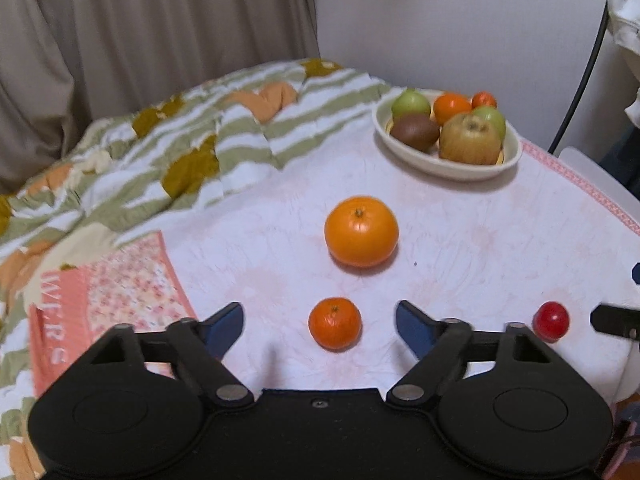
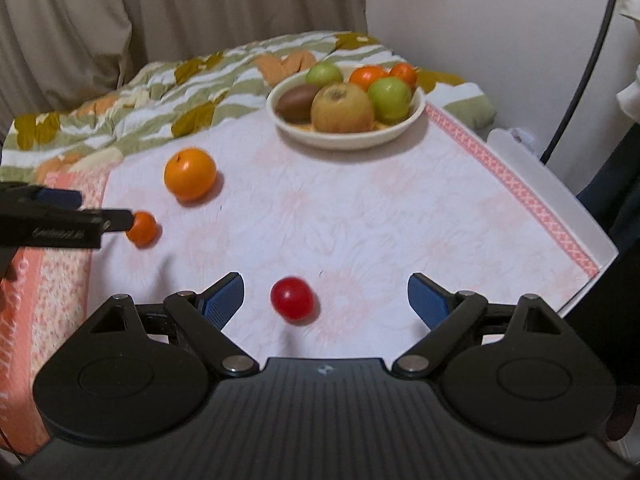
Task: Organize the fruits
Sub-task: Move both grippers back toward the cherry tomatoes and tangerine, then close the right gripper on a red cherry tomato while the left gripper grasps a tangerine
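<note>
Both grippers stand with their jaws spread wide and nothing between the blue pads. Seen from its own wrist camera, the left gripper (image 1: 319, 326) hangs low over the pale cloth (image 1: 460, 248), its fingers flanking a small mandarin (image 1: 335, 323) without touching it; the right gripper (image 2: 326, 300) likewise frames a small red fruit (image 2: 291, 296), which sits loose on the cloth between the two pads. Three fruits lie outside the bowl: that mandarin, the red one, and a large orange (image 1: 361, 231) farther back, between the mandarin and the bowl. At the far right of the cloth the cream bowl (image 1: 448, 164) holds six pieces: two green apples (image 1: 411, 103), two small orange fruits (image 1: 452, 107), one brown kiwi (image 1: 414, 132) and one russet yellow-brown fruit (image 1: 470, 138). From the right wrist view the left gripper reaches in level from the left edge, its tips at the mandarin. One striped quilt (image 1: 160, 140) is bunched at the back left, against a beige curtain (image 1: 140, 20).
</note>
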Available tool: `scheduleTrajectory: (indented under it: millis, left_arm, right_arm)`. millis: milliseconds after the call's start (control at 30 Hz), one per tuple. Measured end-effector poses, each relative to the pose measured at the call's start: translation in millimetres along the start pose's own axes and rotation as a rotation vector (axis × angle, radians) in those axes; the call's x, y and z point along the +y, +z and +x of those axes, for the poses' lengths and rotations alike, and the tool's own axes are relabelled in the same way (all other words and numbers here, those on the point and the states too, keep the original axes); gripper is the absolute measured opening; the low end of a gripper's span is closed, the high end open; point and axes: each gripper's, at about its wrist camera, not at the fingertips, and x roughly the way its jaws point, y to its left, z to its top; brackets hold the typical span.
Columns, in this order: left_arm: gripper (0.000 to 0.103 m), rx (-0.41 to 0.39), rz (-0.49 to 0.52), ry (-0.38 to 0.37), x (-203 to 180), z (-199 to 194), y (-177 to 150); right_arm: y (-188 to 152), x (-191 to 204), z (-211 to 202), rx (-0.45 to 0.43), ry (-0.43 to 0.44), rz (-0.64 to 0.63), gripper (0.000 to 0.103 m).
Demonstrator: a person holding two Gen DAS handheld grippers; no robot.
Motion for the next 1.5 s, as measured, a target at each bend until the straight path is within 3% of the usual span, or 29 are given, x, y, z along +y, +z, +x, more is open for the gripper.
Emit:
scheduleTrajectory:
  millis: [200, 300, 333, 367, 400, 867, 900, 933, 1500]
  left_arm:
    - [0.072, 0.035, -0.002, -0.022, 2, 24, -4]
    - [0.061, 0.054, -0.010, -0.039, 3, 34, -5]
    - [0.055, 0.059, -0.014, -0.047, 2, 37, -5]
    - [0.042, 0.066, -0.018, -0.055, 3, 39, -5]
    - [0.040, 0.073, -0.023, -0.066, 3, 41, -5]
    - [0.040, 0.062, -0.028, -0.073, 0, 31, -15]
    - [0.040, 0.062, -0.030, -0.074, 0, 30, -15]
    - [0.040, 0.061, -0.031, -0.073, 0, 29, -16]
    - [0.039, -0.081, -0.070, -0.053, -21, -36, -3]
  right_arm:
    - [-5, 11, 21, 0.049, 0.006, -0.016, 0.102]
    - [-6, 15, 27, 0.062, 0.009, -0.031, 0.099]
    - [-6, 16, 29, 0.067, 0.008, -0.036, 0.096]
    - [-5, 17, 31, 0.072, 0.007, -0.041, 0.095]
    - [-5, 17, 32, 0.077, 0.007, -0.044, 0.092]
    - [-2, 20, 49, 0.113, 0.014, -0.072, 0.064]
    - [-2, 21, 50, 0.113, 0.016, -0.074, 0.059]
    - [-2, 21, 50, 0.115, 0.019, -0.078, 0.047]
    - [12, 20, 10, 0.030, 0.049, -0.102, 0.046]
